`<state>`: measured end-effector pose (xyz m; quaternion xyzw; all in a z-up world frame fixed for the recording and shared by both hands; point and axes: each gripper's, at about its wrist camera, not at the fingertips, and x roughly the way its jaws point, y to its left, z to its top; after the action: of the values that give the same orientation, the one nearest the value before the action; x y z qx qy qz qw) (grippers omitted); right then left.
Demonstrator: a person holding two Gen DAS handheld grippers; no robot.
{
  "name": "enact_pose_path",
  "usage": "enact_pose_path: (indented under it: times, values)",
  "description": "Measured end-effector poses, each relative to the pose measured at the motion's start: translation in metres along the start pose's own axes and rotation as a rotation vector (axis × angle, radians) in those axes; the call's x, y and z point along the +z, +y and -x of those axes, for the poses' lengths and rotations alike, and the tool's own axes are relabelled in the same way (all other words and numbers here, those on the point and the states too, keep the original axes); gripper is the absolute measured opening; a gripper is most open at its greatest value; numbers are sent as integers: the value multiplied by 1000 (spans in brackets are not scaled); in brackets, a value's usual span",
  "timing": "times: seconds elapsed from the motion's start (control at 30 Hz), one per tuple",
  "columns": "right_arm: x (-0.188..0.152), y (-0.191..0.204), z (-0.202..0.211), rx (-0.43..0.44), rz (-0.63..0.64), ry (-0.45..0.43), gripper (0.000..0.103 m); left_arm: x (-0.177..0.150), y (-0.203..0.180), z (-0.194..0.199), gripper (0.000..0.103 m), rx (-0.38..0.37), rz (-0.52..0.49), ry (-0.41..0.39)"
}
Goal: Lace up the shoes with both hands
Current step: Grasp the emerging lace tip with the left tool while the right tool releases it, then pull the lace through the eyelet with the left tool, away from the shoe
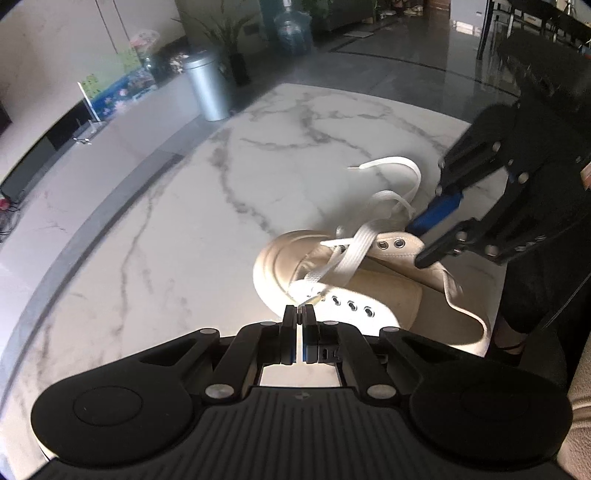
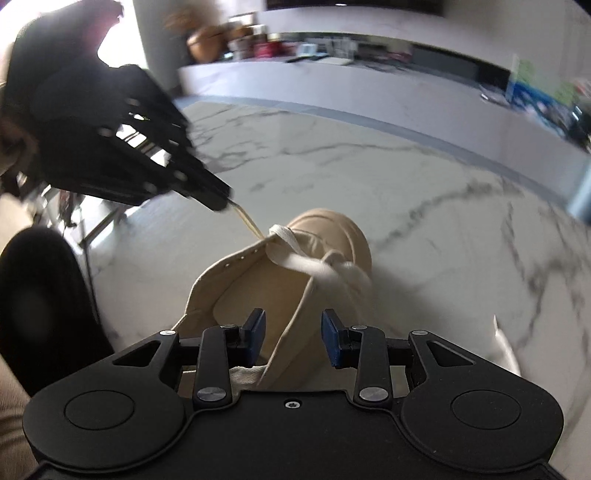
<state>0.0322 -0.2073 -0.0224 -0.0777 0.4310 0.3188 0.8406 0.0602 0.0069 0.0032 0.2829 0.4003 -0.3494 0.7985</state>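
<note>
A cream canvas shoe (image 1: 388, 295) lies on a white marble table (image 1: 184, 221), with a flat white lace (image 1: 354, 251) crossed over its lower eyelets. My left gripper (image 1: 299, 312) is shut on the lace's clear tip at the shoe's near eyelet row. The other lace end (image 1: 384, 164) curls loose beyond the shoe. My right gripper (image 2: 292, 332) is open, its blue pads on either side of the shoe's far eyelet flap (image 2: 295, 325). In the right wrist view the left gripper (image 2: 221, 201) pulls the lace end (image 2: 249, 221) taut from the shoe (image 2: 332, 236).
A silver cylindrical bin (image 1: 207, 88) stands past the table's far edge, near a plant and a water jug (image 1: 293, 31). A low counter (image 2: 332, 85) with clutter runs along the wall. The person's dark clothing (image 2: 40, 306) is at the left.
</note>
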Motion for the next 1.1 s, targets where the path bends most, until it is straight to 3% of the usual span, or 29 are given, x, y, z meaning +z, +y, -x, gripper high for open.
enact_pose_path:
  times: [0.1,0.5,0.73,1.1]
  values:
    - [-4,-3,-7,-6,-71,-10,7,4,-4,17,2,47,-21,29]
    - [-7,-7,-10,-15,-154,-25,6,11,-12,92,2,166,-56,77]
    - [-7,-6,-11,-23,-171,-21,6,5,-7,140,2,254,-30,64]
    - [-5,1,-13,-55,-165,2,6,-10,16,222,2,482,37,11]
